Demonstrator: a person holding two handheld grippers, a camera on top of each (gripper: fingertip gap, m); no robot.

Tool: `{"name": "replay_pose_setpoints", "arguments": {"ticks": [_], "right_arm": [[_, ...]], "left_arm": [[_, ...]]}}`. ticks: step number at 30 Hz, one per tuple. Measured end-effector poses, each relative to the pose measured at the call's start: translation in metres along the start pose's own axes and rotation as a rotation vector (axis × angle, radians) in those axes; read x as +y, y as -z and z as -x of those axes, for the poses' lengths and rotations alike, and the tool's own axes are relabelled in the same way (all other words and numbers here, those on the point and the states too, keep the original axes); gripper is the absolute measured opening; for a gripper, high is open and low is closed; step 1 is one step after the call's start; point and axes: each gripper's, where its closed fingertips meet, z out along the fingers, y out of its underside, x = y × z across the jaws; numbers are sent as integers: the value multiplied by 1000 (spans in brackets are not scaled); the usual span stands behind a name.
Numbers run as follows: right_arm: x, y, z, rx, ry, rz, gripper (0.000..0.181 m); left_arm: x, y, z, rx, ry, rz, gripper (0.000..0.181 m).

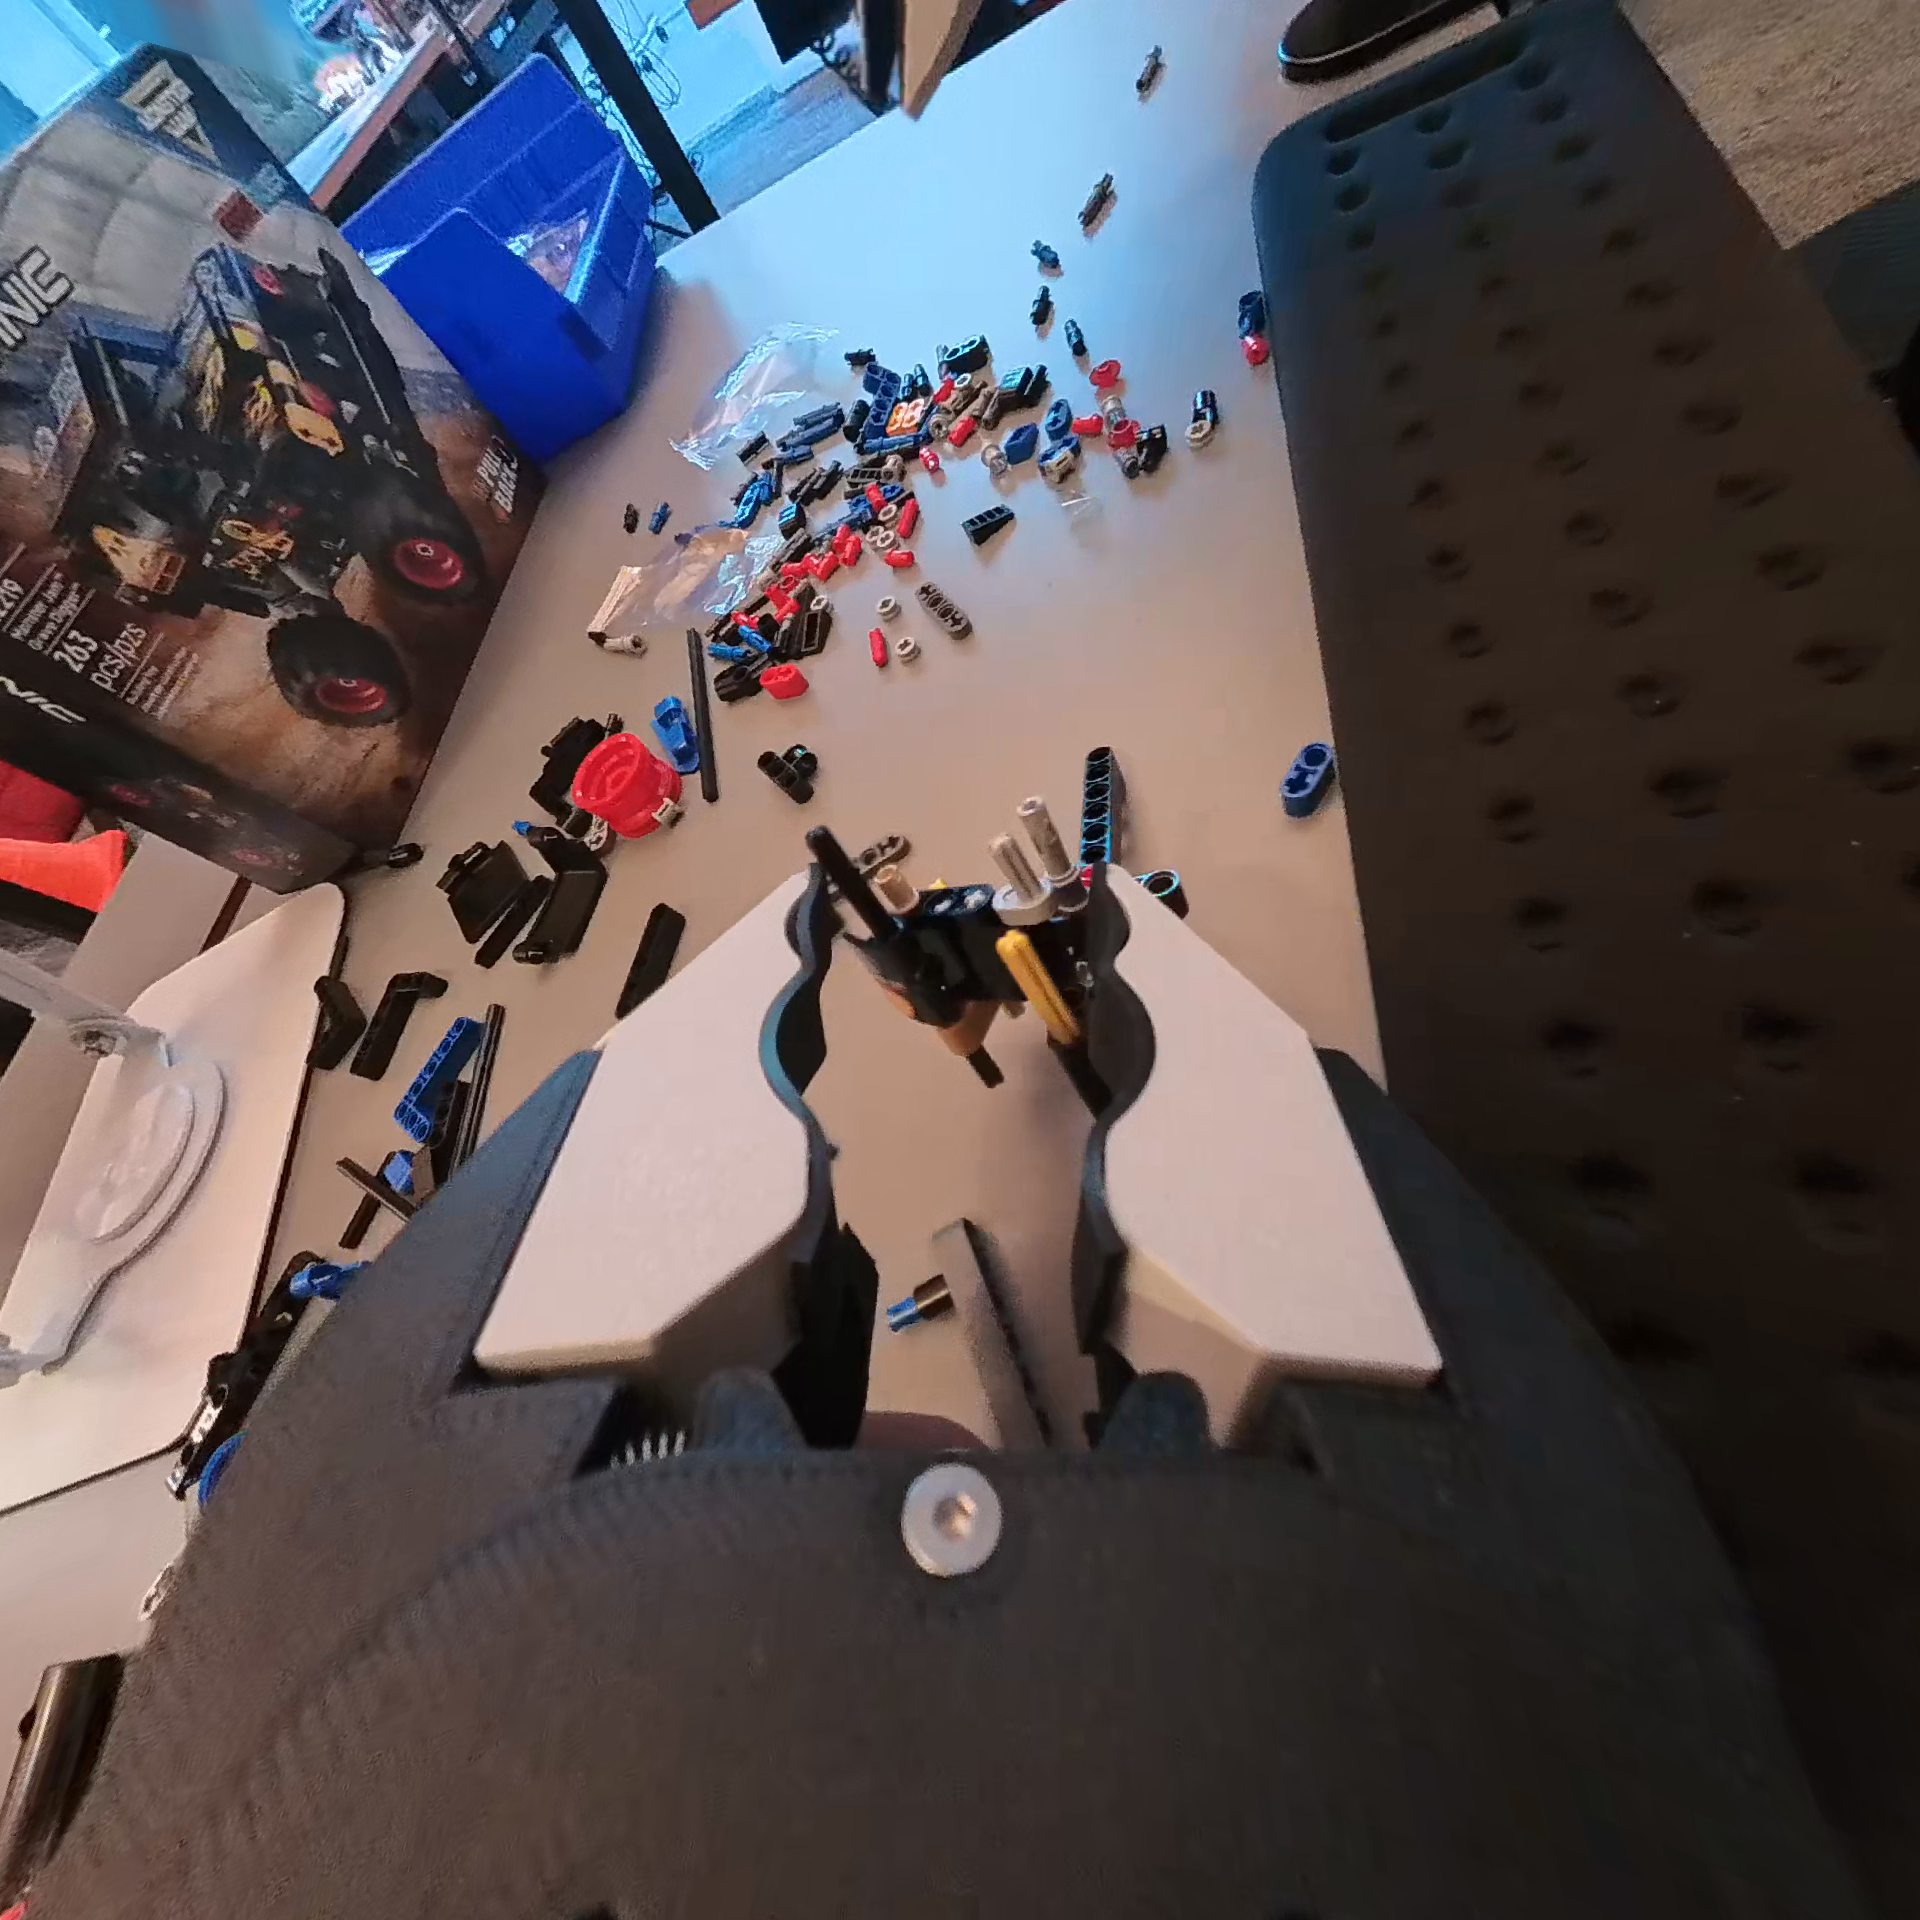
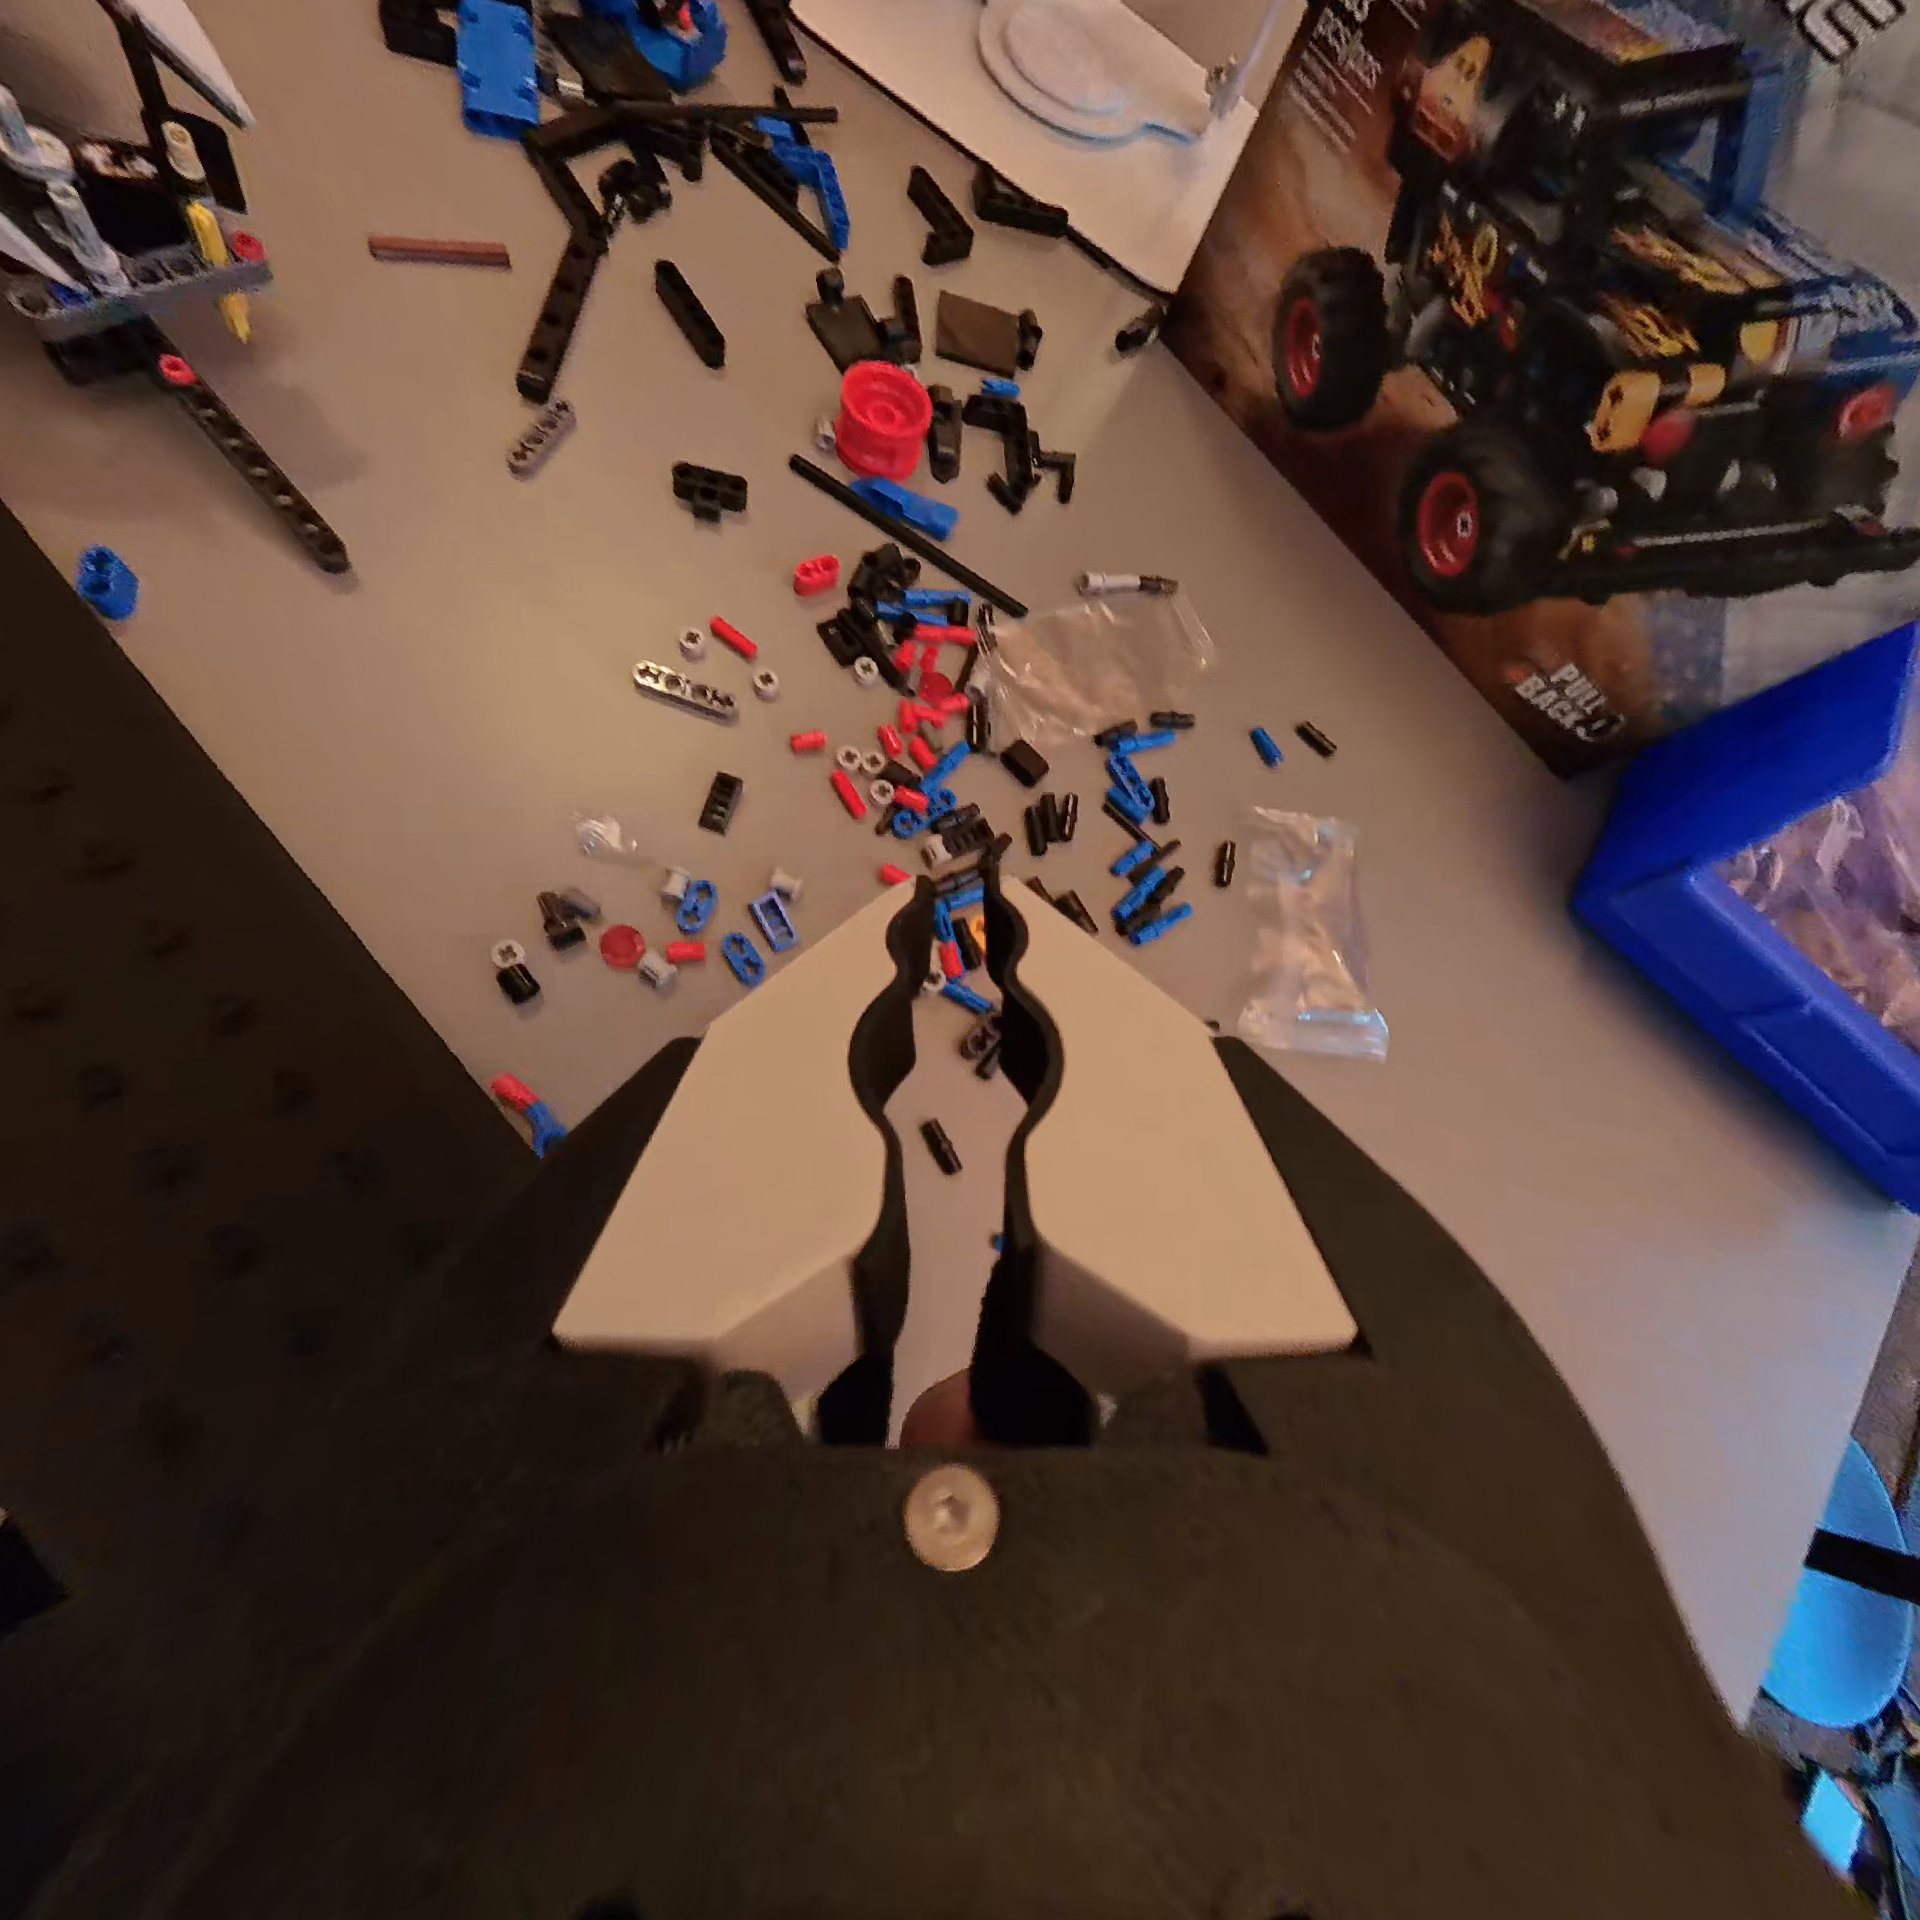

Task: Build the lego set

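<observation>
My left gripper (image 1: 961, 899) is shut on a partly built lego assembly (image 1: 951, 940) of black and blue parts, with grey axles and a yellow pin sticking out. It holds the assembly just above the table (image 1: 1143, 675). The assembly also shows at the top left of the right wrist view (image 2: 135, 239). My right gripper (image 2: 956, 883) hovers over the pile of small red, blue and black lego parts (image 2: 925, 727). Its jaws stand a narrow gap apart, and small pins on the table show through the gap. The pile also shows in the left wrist view (image 1: 883, 499).
The lego set box (image 2: 1558, 364) and a blue bin (image 2: 1766, 935) stand along one side. A red wheel hub (image 2: 883, 416), black beams (image 2: 566, 301) and clear plastic bags (image 2: 1309, 935) lie about. A dark perforated mat (image 1: 1610, 727) borders the table. A white board (image 1: 156, 1143) lies at the left. My right fingertips sit around 25 cm from my left ones. It is some 15 cm from my left tips to the red wheel hub (image 2: 883, 416). It is also in sight in the left wrist view (image 1: 622, 762).
</observation>
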Motion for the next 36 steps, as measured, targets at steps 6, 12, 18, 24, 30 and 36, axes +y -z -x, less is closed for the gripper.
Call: {"name": "replay_pose_setpoints", "arguments": {"ticks": [6, 12, 18, 24, 30, 36], "right_arm": [[15, -7, 2, -17, -2, 46, 11], [26, -21, 2, -14, 18, 92, 11], [28, -23, -3, -27, -2, 80, 7], [26, -29, -2, -54, 2, 77, 8], [3, -56, 2, -95, 7, 21, 6], [-13, -112, -3, -127, 24, 28, 7]], "left_arm": [[1, -2, 3, -16, 6, -3, 47], [1, -1, 5, -20, 14, -9, 47], [1, -1, 5, -16, 15, -15, 47], [1, -1, 4, -13, 6, -18, 47], [1, -1, 5, -13, 1, -18, 47], [2, -1, 5, -15, 0, -19, 47]]}}
